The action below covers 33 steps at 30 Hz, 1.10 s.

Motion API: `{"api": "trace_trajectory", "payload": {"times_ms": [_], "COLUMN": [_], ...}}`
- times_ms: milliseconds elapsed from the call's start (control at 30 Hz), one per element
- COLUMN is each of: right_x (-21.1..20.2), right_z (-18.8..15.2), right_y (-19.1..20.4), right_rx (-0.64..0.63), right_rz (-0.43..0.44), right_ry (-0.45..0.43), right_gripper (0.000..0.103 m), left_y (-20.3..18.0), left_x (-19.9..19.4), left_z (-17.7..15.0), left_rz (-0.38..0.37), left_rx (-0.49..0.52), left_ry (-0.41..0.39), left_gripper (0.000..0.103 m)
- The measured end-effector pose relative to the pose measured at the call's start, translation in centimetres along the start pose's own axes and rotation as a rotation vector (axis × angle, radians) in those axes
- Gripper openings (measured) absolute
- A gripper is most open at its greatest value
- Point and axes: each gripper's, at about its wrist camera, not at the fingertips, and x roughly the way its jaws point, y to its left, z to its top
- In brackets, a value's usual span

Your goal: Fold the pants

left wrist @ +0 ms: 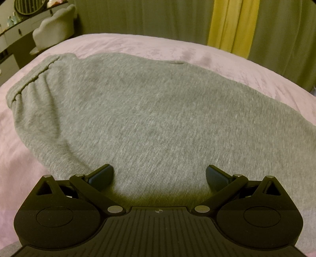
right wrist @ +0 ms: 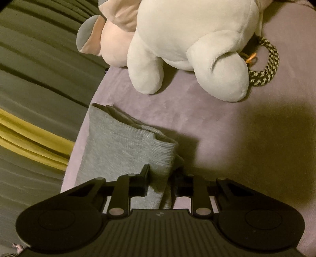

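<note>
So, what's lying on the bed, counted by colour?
Grey: 1, the pants
White: 1, a plush toy
Pink: 1, a second plush toy
Black and yellow: 1, a braided cord
Total: 4

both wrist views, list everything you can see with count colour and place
pants: one, grey, flat on the bed, leg end toward the plush toys
bed cover: one, pink-lilac, under everything
plush toys: two, white and pink, at the far end of the bed
braided cord: one, black and pale, beside the white toy
curtains: grey with a yellow panel, behind the bed
chair: one, pale, far left
left gripper: black, jaws open above the pants
right gripper: black, jaws closed on the pants' leg end
</note>
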Motion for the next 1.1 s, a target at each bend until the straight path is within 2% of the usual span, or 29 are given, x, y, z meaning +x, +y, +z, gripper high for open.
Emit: {"api": "trace_trajectory", "payload": {"times_ms": [233,367,500,633,700,767,833,933,1000,1033,1100], "right_x": [0.4,0.2,-1.1,-3.0,-4.7,-6.4,-7.6,-7.8,-6.1,-4.6,-0.4], "right_z": [0.2,0.1,-0.3,-1.0,-2.3,-5.0,-9.3,-18.1,-23.2,-25.5,-30.7], "right_y": [-0.4,1.2,3.8,8.6,12.6,17.3,21.9,26.6,27.5,27.6,26.9], "right_rx": [0.044,-0.037,-0.087,-0.232,-0.377,-0.572,-0.774,-1.078,-1.184,-1.209,-1.301], "right_rz": [0.003,-0.054,-0.058,-0.037,0.03,0.097,0.198,0.337,0.427,0.432,0.372], "right_ry": [0.009,-0.009,-0.082,-0.132,-0.169,-0.201,-0.185,-0.128,-0.017,0.06,0.197], "right_gripper": [0.026,0.019,0.015,0.015,0.014,0.015,0.015,0.015,0.015,0.015,0.016], "left_y": [0.1,0.2,0.9,2.2,2.8,3.4,3.9,4.7,5.3,5.7,6.4], "left_x": [0.0,-0.1,-0.7,-1.8,-2.4,-3.1,-3.7,-5.0,-5.8,-6.1,-6.0], "left_z": [0.0,0.1,0.0,0.0,-0.1,-0.1,-0.1,-0.2,-0.5,-0.6,-0.9], "left_rz": [-0.002,-0.009,-0.037,-0.068,-0.081,-0.096,-0.105,-0.099,-0.095,-0.093,-0.097], "left_rx": [-0.004,-0.012,-0.05,-0.112,-0.141,-0.166,-0.182,-0.208,-0.221,-0.223,-0.242], "left_ry": [0.001,-0.001,-0.007,-0.027,-0.046,-0.062,-0.077,-0.118,-0.154,-0.168,-0.16], "left_gripper": [0.103,0.103,0.103,0.103,0.103,0.103,0.103,0.103,0.103,0.103,0.103]}}
